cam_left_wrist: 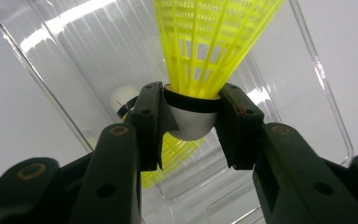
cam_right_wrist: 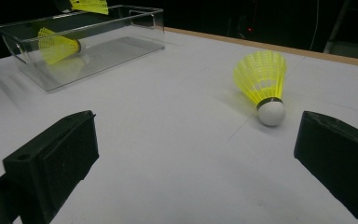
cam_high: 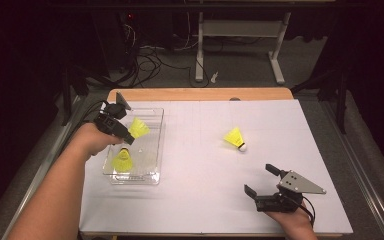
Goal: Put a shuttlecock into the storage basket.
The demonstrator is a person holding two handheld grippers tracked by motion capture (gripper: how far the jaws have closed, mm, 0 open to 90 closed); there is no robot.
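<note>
The high view looks forward and down from above the person's side, taking in the whole white tabletop (cam_high: pixel 205 165). The left gripper view sits very close, looking along its fingers (cam_left_wrist: pixel 149 126) into the clear box (cam_left_wrist: pixel 307 84). The right gripper view looks low across the tabletop (cam_right_wrist: pixel 168 140), sharing that box (cam_right_wrist: pixel 98 56) with both others.

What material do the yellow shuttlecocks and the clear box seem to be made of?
Shuttlecocks: the skirt looks like moulded yellow plastic, an open lattice and not feathers; the white matte head may be foam or cork. Clear box: probably hard acrylic or similar plastic, glossy and see-through, with bright reflections on its walls.
</note>
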